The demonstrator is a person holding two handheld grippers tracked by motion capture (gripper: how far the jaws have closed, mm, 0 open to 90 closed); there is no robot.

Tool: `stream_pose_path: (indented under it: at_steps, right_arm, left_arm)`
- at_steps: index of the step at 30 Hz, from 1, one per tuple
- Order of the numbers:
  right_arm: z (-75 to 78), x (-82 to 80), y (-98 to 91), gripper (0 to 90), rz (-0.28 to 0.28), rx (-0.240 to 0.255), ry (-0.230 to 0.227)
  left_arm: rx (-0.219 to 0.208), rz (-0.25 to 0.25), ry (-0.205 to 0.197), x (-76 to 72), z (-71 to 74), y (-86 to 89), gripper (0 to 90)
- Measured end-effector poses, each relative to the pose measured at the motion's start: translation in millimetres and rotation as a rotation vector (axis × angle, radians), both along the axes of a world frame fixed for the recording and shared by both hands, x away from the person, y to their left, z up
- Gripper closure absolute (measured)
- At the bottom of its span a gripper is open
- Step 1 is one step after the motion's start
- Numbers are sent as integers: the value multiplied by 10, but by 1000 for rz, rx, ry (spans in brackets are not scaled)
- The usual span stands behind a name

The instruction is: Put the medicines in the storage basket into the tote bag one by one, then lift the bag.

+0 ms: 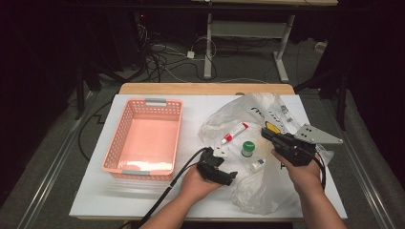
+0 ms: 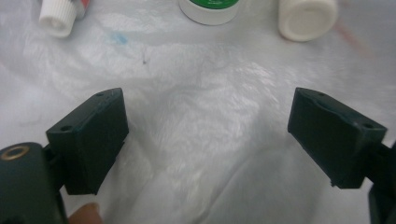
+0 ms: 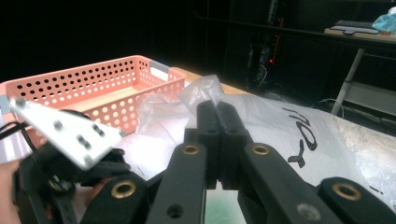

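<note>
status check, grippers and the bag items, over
Left gripper open over the plastic bag, nothing between its jaws. Right gripper shut, pinching the bag. Tube, green-lidded jar, small white bottle lie ahead, unobstructed.

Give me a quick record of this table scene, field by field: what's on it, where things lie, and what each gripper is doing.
surface: white table
basket: pink basket, left side, nothing in it
bag: clear plastic bag, spread on the right side
items on bag: red and white tube, green-lidded jar, small white bottle
left gripper: jaws open, nothing between them, pointed over the bag toward the three items
right gripper: jaws shut on a pinched fold of the bag, lifted
</note>
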State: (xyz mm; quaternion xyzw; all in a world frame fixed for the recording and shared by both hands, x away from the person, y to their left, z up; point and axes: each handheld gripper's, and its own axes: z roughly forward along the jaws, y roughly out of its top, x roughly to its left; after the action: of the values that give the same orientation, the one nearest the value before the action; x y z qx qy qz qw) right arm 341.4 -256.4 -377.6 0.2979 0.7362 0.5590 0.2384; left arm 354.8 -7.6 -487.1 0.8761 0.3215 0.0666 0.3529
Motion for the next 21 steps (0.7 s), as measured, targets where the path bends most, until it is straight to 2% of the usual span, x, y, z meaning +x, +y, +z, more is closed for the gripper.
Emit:
stream_pose_path:
  at_steps: [1,3,6,9,14,18,21]
  right_arm:
    - [-1,0,2,900,1,1,0]
    - [-2,-8,12,900,2,3,4]
    - [-1,-18,20,900,4,4,5]
    - [12,-13,1,900,1,15,2]
    - [24,1,-12,900,-9,22,2]
    - [8,-9,-11,900,-8,20,5]
    - [-18,0,-13,900,0,14,4]
  left_arm:
    - [41,-2,-29,-28,0,-61,132]
    - [25,15,-28,-41,2,-65,221]
    - [10,50,-44,-53,-1,-47,413]
    - [2,53,-54,-67,-2,-41,555]
    - [8,44,-72,-87,-6,-46,867]
    - [-21,47,-43,-59,-5,-17,887]
    - [-36,52,-40,-59,2,12,888]
